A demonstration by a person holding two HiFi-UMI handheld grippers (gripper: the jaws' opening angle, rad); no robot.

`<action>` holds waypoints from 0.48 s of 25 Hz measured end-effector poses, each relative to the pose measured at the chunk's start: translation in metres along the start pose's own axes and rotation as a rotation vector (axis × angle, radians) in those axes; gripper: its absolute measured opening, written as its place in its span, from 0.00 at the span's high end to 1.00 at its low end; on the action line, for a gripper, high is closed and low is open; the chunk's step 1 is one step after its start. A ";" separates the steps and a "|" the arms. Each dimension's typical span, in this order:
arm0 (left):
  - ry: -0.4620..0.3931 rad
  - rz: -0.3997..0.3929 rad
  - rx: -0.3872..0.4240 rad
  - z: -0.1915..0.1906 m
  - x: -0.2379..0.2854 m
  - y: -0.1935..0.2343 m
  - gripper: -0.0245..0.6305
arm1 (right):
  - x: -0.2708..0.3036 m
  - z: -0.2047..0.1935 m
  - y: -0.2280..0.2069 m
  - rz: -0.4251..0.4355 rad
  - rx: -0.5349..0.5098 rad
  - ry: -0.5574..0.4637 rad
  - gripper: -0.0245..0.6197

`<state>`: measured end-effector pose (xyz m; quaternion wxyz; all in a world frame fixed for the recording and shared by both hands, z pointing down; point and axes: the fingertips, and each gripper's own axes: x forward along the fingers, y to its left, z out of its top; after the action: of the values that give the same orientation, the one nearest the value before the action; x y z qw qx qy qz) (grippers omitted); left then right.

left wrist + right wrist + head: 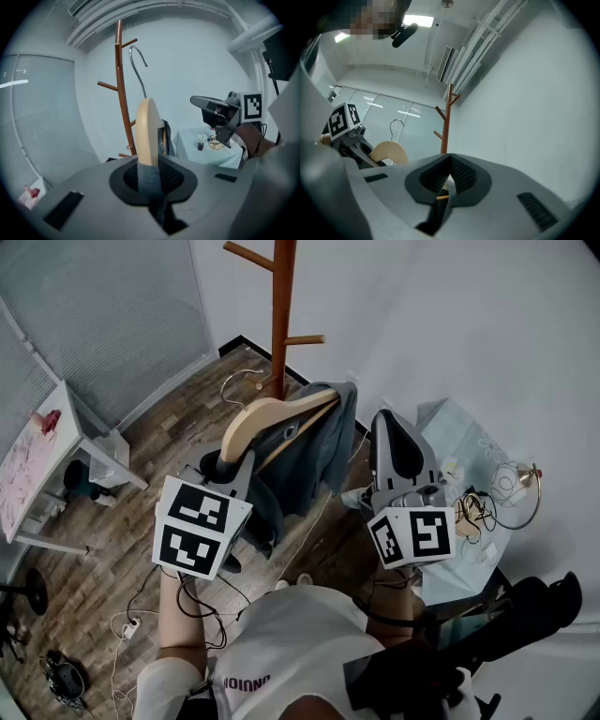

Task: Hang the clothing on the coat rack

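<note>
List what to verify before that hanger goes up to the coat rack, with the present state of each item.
1. Grip on the hanger: ok. The left gripper has its jaws shut on the cloth-covered end of the wooden hanger.
2. Garment seated: ok. The grey garment drapes over the hanger's shoulders.
3. Hook free: ok. The metal hook stands up, clear of cloth, and is on no peg yet.
4. Peg available: ok. The coat rack has a bare peg just ahead.
5. Right gripper out of the way: cannot tell. It is beside the garment with its jaws together; a thin sliver between them is unreadable.
</note>
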<state>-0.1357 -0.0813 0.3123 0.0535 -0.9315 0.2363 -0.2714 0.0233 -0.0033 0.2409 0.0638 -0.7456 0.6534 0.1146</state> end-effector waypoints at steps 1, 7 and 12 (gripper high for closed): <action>0.001 0.000 0.000 0.000 0.000 0.000 0.91 | 0.000 0.000 -0.001 -0.002 -0.001 -0.001 0.93; 0.002 -0.005 0.000 -0.001 0.000 -0.002 0.91 | -0.001 -0.002 -0.003 -0.008 0.001 0.008 0.93; -0.003 -0.013 0.002 0.000 -0.002 -0.005 0.91 | -0.003 -0.004 -0.001 -0.010 0.005 0.017 0.93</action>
<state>-0.1351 -0.0764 0.3128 0.0528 -0.9334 0.2298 -0.2706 0.0246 -0.0015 0.2456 0.0607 -0.7495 0.6506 0.1066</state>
